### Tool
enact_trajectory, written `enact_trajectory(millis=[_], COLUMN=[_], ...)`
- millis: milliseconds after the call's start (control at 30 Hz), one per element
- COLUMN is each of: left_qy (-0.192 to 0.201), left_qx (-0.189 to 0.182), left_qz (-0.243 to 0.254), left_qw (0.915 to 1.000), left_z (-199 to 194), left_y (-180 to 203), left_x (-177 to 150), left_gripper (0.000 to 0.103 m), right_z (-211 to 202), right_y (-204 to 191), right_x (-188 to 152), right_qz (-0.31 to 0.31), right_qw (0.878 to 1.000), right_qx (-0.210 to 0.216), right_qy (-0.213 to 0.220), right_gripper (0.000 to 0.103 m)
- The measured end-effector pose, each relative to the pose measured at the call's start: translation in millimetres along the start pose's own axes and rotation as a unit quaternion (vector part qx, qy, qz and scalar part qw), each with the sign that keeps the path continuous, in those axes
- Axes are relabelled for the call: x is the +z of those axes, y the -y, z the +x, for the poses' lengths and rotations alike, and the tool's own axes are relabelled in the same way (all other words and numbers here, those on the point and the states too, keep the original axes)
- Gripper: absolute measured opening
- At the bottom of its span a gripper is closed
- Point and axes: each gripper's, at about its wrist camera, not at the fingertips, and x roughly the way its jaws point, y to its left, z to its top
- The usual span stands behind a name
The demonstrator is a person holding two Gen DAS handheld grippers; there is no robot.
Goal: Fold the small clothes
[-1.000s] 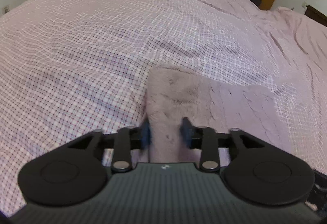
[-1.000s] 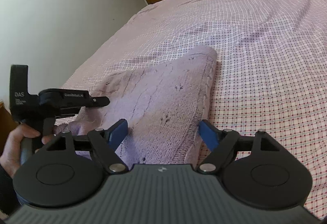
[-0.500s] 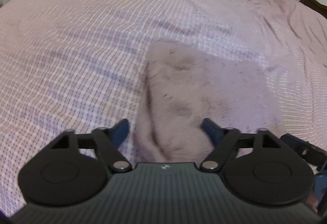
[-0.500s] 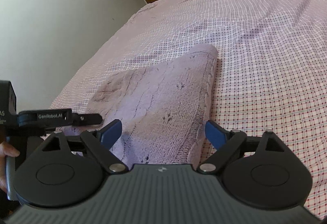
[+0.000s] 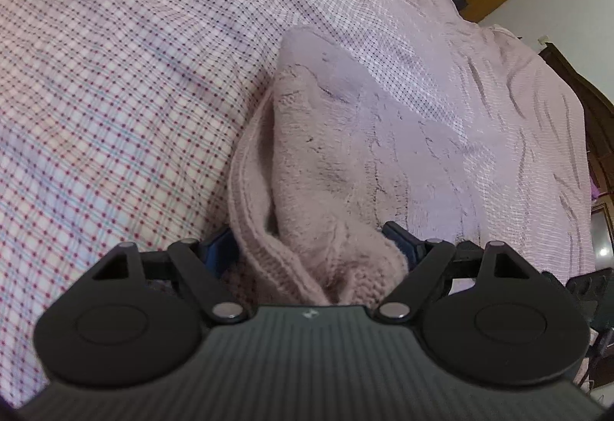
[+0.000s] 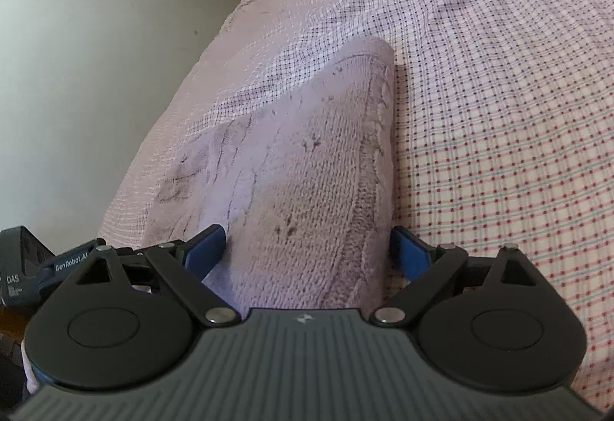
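**Both grippers let go of the folded knit**

Since a second ago the left gripper (image 5: 312,248) has spread its jaws wide and sunk nearer the pink knitted garment (image 5: 345,160) — its bunched hem lies loose between them. The right gripper (image 6: 307,248) also widened, straddling the garment's folded edge on the checked bedsheet (image 6: 499,114). Only the left view shows the hem's open layers.

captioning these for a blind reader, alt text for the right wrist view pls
The open right gripper straddles the near end of a folded pink knit garment lying on a checked bedsheet; the left gripper shows at the left edge.
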Motion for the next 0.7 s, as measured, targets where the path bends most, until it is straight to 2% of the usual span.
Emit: enact_trajectory(millis=[33,133,200,233,267,367,467,700], left_qy=[0.000,-0.012,-0.011,-0.009,-0.006,0.000,0.005,0.008], left_qx=[-0.004,-0.034,-0.033,-0.034,-0.036,-0.040,-0.045,-0.076], left_qz=[0.002,-0.012,-0.016,-0.014,-0.016,-0.012,-0.006,0.028], left_qw=[1.0000,0.9993,0.9993,0.9993,0.9992,0.9991,0.9990,0.9967], left_z=[1,13,17,17,18,14,9,-8], left_y=[0,1,3,3,4,12,28,75], left_x=[0,2,2,2,2,5,11,5], left_gripper=[0.081,0.067,0.057,0.049,0.044,0.039,0.038,0.038], right_z=[2,9,13,14,15,10,-2,-56], right_y=[0,0,0,0,-1,-6,-16,-32], right_x=[1,3,5,6,7,14,20,32], right_qz=[0.001,0.007,0.015,0.017,0.017,0.014,-0.006,-0.020], right_qw=[1.000,1.000,1.000,1.000,1.000,1.000,1.000,0.999], right_qx=[0.002,0.011,0.015,0.014,0.010,0.017,0.018,0.031], right_qy=[-0.001,-0.004,-0.005,-0.004,-0.004,-0.002,0.006,0.029], right_gripper=[0.096,0.096,0.096,0.089,0.076,0.054,0.049,0.048])
